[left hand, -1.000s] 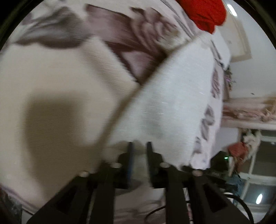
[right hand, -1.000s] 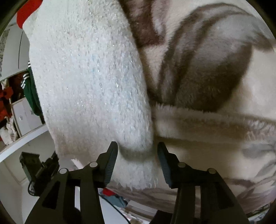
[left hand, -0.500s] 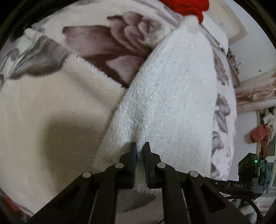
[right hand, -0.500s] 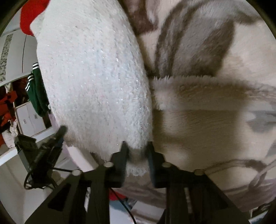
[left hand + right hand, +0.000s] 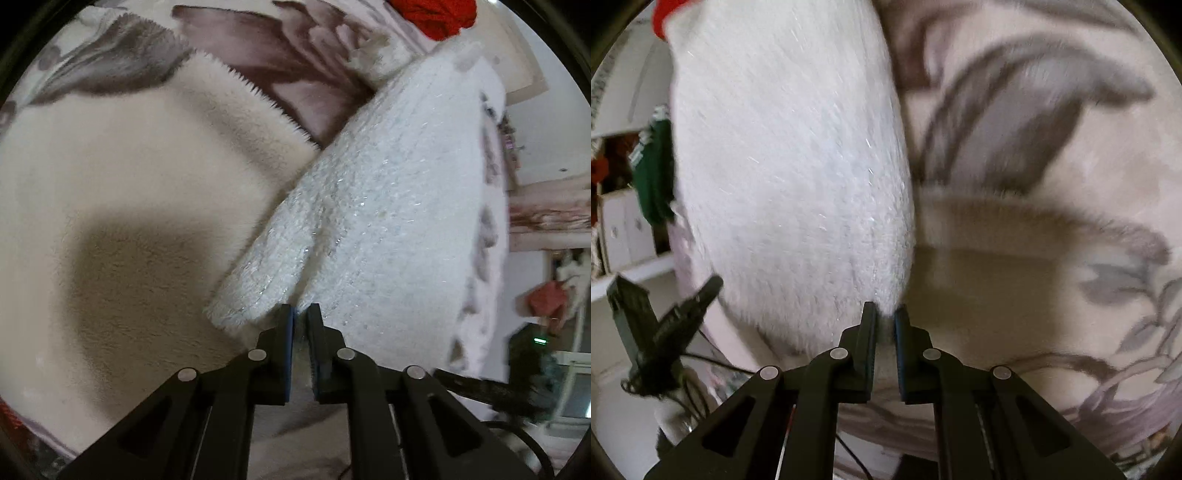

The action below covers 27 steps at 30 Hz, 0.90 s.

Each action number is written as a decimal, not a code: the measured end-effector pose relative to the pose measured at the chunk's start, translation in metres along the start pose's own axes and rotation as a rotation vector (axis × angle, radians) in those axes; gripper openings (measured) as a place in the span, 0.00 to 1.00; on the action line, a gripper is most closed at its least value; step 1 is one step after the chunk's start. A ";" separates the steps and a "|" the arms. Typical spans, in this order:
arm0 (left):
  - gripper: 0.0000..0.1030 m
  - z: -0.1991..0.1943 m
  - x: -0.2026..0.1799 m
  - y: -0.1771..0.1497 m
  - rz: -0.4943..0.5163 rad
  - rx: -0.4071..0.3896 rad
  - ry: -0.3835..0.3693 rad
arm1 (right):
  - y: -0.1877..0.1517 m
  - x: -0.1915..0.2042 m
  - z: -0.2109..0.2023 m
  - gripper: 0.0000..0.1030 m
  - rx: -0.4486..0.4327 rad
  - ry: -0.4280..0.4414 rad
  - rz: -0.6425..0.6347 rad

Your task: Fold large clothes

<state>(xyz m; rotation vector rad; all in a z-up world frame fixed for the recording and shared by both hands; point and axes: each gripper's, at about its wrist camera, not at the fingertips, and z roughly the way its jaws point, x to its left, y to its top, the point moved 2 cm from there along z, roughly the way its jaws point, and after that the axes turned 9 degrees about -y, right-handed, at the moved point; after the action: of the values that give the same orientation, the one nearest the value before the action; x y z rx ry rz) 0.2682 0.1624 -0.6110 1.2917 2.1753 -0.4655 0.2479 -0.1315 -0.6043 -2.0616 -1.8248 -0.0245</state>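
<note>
Left claw [image 5: 301, 319]: nearly closed, pinching the near edge of the white fluffy knitted garment with glinting threads [image 5: 388, 206]; a thin strip of fabric shows between the blue-lined fingers [image 5: 286, 339].
Garment position, left view: runs from the claw at 6 o'clock up toward 1 o'clock, lying on the cream plush blanket with grey-brown floral print [image 5: 129, 177] that covers the bed. A small flap of the edge bulges out at the 7 o'clock side of the pinch.
Red knitted item [image 5: 439, 16]: at 1 o'clock, beyond the garment's far end.
Right claw [image 5: 884, 319]: narrowly parted, gripping the garment's [image 5: 790, 166] other near corner; fabric fills the gap.
Garment position, right view: extends from 6 o'clock to 11 o'clock; blanket [image 5: 1034, 229] occupies the 3 o'clock side. View is motion-blurred.
Green striped clothing [image 5: 652, 166]: hanging at 9 o'clock, off the bed.
Handling estimate: soft, limp, light but bulky; pile compresses, so a thin pinch may slip. Hold at the two near corners, well into the fabric, keeping the edge taut between the claws.
</note>
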 end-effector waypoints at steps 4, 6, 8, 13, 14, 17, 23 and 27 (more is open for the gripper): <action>0.37 -0.028 0.001 0.005 -0.013 0.002 -0.108 | 0.018 -0.030 -0.003 0.35 0.041 0.202 0.089; 0.72 -0.028 0.007 0.007 0.004 -0.008 -0.100 | 0.024 -0.046 -0.002 0.69 0.033 0.276 0.092; 0.72 -0.016 0.016 0.011 -0.013 0.004 -0.112 | 0.030 -0.053 0.010 0.70 0.059 0.322 0.081; 0.72 0.032 0.020 0.025 0.004 0.066 -0.085 | 0.038 -0.041 0.048 0.70 0.125 0.466 0.043; 0.72 0.033 0.020 0.024 0.011 0.057 -0.076 | 0.040 -0.034 0.054 0.70 0.131 0.492 0.052; 0.58 0.030 0.004 0.021 0.088 -0.030 -0.025 | 0.044 -0.025 0.064 0.70 0.134 0.530 0.089; 0.20 0.005 -0.026 -0.004 0.145 -0.133 -0.003 | 0.032 0.009 0.063 0.24 0.028 0.487 0.117; 0.18 -0.034 -0.038 -0.041 0.117 -0.176 -0.025 | 0.009 0.012 0.015 0.20 -0.009 0.468 0.057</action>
<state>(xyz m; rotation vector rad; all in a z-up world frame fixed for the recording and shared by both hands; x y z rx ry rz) 0.2361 0.1358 -0.5603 1.2990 2.0561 -0.2371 0.2554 -0.1160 -0.6172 -1.9086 -1.4792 -0.4598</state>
